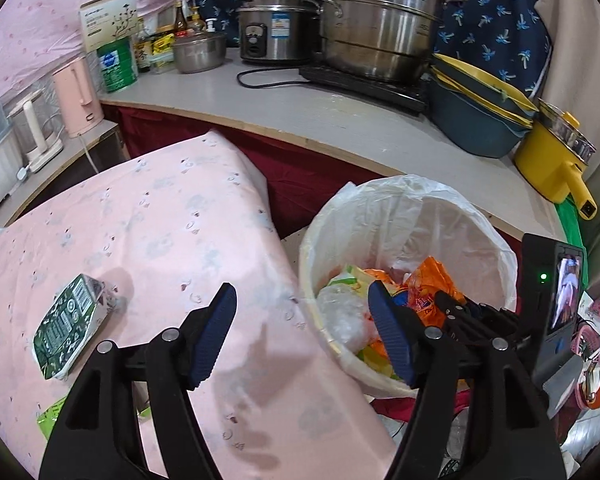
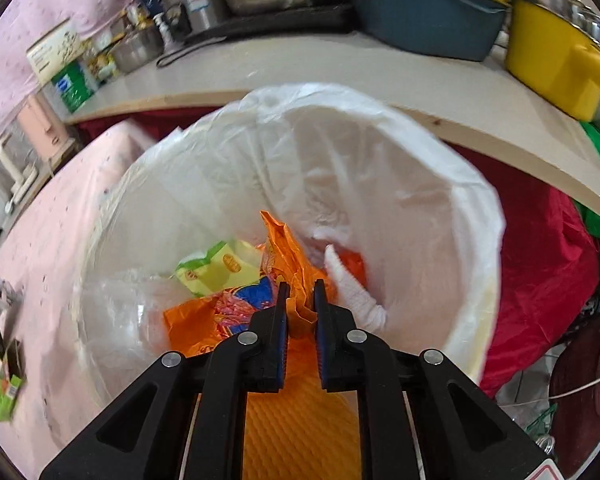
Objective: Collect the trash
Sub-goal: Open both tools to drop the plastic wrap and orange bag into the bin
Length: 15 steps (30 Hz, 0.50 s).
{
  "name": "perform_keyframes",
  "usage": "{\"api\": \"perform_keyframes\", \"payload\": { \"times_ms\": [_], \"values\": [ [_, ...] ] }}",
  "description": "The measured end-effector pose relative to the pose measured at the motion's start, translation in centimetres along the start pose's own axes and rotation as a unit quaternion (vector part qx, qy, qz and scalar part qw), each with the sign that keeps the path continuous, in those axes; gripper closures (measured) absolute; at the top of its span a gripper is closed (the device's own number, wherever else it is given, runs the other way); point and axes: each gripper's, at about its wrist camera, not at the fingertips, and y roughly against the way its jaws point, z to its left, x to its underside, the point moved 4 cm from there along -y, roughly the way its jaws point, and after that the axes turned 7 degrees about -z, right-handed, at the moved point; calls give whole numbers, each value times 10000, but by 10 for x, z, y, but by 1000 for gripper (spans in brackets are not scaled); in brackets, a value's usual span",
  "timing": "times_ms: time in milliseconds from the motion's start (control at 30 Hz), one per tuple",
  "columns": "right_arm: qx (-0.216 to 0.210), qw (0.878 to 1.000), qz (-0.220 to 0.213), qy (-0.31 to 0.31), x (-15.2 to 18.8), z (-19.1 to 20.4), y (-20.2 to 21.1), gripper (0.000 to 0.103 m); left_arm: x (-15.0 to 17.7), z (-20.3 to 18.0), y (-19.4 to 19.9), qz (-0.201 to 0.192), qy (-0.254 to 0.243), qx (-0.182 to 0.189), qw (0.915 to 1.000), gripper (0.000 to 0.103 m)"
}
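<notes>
A white-lined trash bin [image 1: 312, 240] stands beside the pink-covered table [image 1: 160, 220]. My right gripper [image 2: 302, 286] reaches down into the bin [image 2: 380, 184], shut on a crumpled orange wrapper [image 2: 284, 248]. In the left wrist view that gripper [image 1: 452, 304] shows over the bin's right side with the orange wrapper [image 1: 432, 280]. My left gripper [image 1: 300, 292] hangs open over the table edge and the bin rim, with nothing between its fingers. A green carton [image 1: 68, 320] lies on the cloth to its left, and a green wrapper scrap [image 1: 50, 416] nearer me.
Inside the bin lie a yellow-green packet [image 2: 220, 268], clear plastic and white paper. Behind it runs a counter [image 1: 260, 100] with steel pots [image 1: 380, 24], a blue basin [image 1: 476, 120] and a yellow pot [image 1: 556, 160]. Red cloth [image 2: 540, 272] lies right of the bin.
</notes>
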Motion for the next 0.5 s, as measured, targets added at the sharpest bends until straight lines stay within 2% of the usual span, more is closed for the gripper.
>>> {"api": "perform_keyframes", "payload": {
  "times_ms": [100,133,167,300,500],
  "values": [
    [0,9999,-102,-111,-4,0,8,79,3,9,2,5,84,-65,9999,38],
    [-50,9997,-168,-188,-6,-1,12,70,3,12,4,0,109,-78,9999,35],
    [-78,9994,-236,-241,-7,-1,15,65,3,14,5,-13,133,-91,9999,34],
    [-142,9983,-477,-301,-16,-1,36,63,4,23,14,-98,221,-171,9996,30],
    [-298,9946,-928,-352,-36,5,75,50,7,35,29,-189,296,-280,9990,25]
  ]
}}
